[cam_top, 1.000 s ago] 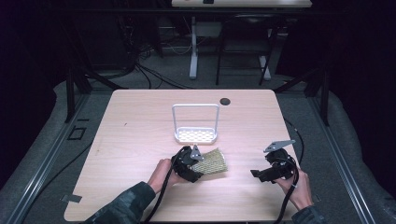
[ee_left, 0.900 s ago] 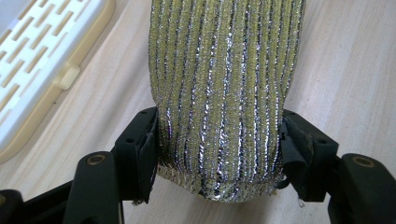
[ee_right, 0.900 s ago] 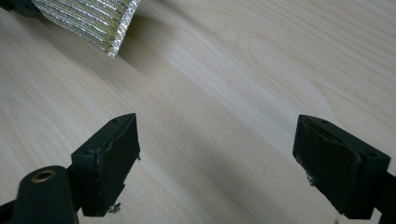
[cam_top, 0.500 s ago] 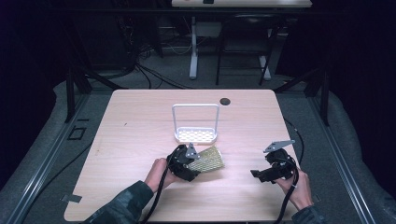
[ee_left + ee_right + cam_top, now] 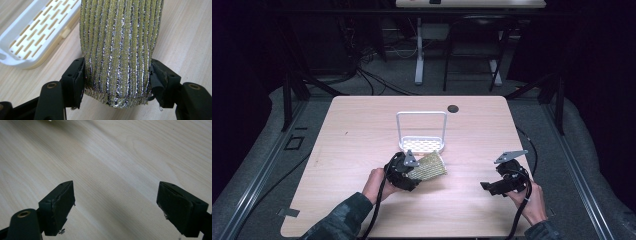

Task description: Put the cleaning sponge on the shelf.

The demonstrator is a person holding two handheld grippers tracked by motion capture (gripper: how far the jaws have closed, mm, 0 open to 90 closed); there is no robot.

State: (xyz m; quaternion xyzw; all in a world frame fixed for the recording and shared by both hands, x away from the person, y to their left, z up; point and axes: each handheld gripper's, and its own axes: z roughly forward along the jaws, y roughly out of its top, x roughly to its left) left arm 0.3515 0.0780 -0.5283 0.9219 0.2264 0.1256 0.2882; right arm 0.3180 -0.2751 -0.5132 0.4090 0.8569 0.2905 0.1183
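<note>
A yellow and silver scouring sponge (image 5: pixel 428 167) (image 5: pixel 120 50) is squeezed between the jaws of my left gripper (image 5: pixel 412 175) (image 5: pixel 116 80), just off the wooden table (image 5: pixel 362 135) at front centre. Its free end points toward a white slotted rack (image 5: pixel 422 145) (image 5: pixel 32 37) with a tall wire handle, which stands just beyond it. My right gripper (image 5: pixel 487 187) (image 5: pixel 122 202) hovers low at the front right with its jaws wide apart and nothing between them, only bare wood (image 5: pixel 112 157).
A small dark round disc (image 5: pixel 453 108) sits in the tabletop near the far edge. Dark floor, cables and table legs (image 5: pixel 419 55) surround the table. A cable (image 5: pixel 377 210) trails from the left gripper toward the person.
The left gripper has lifted and tilted the sponge slightly, shifting it a little toward the rack. The right gripper has stayed in place.
</note>
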